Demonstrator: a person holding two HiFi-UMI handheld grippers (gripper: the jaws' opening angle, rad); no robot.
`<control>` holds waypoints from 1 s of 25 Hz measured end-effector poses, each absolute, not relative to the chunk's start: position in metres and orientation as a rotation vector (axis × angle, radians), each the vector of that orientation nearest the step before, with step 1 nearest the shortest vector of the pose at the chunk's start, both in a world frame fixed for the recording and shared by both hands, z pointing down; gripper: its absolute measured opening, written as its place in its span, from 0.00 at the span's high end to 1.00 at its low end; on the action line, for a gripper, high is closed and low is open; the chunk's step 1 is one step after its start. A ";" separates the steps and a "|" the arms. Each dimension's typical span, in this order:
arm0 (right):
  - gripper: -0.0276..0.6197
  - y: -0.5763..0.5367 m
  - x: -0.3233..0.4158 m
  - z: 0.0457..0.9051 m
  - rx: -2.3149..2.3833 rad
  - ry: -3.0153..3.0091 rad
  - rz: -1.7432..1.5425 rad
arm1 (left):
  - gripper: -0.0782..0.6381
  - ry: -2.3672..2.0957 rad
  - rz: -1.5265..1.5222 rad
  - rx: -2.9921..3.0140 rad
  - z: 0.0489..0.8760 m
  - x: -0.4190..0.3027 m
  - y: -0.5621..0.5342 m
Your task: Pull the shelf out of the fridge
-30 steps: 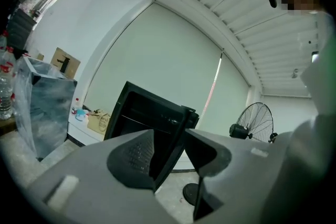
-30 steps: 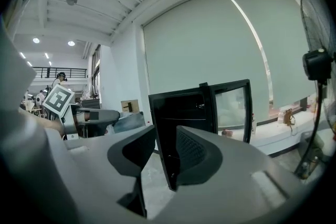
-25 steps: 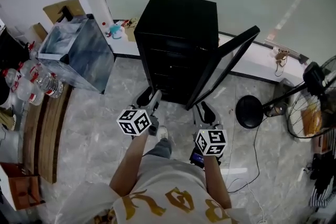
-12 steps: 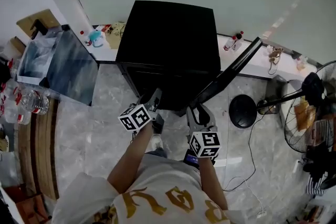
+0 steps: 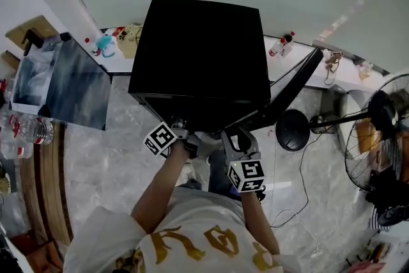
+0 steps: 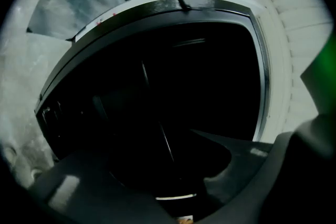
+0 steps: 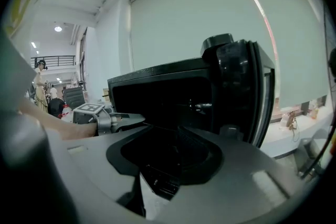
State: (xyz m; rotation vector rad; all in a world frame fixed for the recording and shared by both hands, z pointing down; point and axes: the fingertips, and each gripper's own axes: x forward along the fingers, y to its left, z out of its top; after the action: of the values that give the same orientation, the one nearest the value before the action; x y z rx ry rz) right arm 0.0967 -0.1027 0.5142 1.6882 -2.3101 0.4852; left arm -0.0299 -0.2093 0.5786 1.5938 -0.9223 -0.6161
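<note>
The black fridge (image 5: 201,54) stands in front of me, its door (image 5: 291,89) swung open to the right. My left gripper (image 5: 181,126) reaches level into the dark opening at the fridge's front left. In the left gripper view its jaws (image 6: 184,186) stand apart, with only thin wire lines of the shelf (image 6: 165,141) between them. My right gripper (image 5: 233,137) hangs just before the opening beside the door. Its jaws have just been opening and hold nothing (image 7: 168,165). A wire grid (image 7: 160,182), probably the shelf's edge, shows past them.
A fan's round black base (image 5: 291,131) and pole stand right of the door, with a cable (image 5: 300,201) on the floor. A grey foil-lined box (image 5: 70,83), water bottles (image 5: 29,131) and a wooden bench (image 5: 51,188) are at the left. Small bottles (image 5: 281,45) sit on the ledge behind.
Both grippers have moved forward to the fridge's opening. The left one has rolled and sunk, and its tips are now inside the dark front. My head has come closer over the fridge.
</note>
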 end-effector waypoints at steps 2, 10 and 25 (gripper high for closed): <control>0.71 -0.109 0.090 0.518 1.630 -2.339 0.487 | 0.67 -0.916 -0.662 1.551 0.584 -0.029 -0.215; 0.71 -0.125 0.070 0.528 1.453 -2.440 0.503 | 0.67 -0.945 -0.759 1.498 0.590 -0.031 -0.231; 0.72 -0.134 0.088 0.546 1.453 -2.430 0.585 | 0.84 -0.917 -0.899 1.457 0.588 -0.034 -0.268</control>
State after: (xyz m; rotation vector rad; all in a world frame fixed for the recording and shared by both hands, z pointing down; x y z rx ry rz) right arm 0.0878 -0.1342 0.5465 1.4526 -2.4302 0.5849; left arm -0.0339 -0.2680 0.5884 1.4567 -0.9169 -0.8994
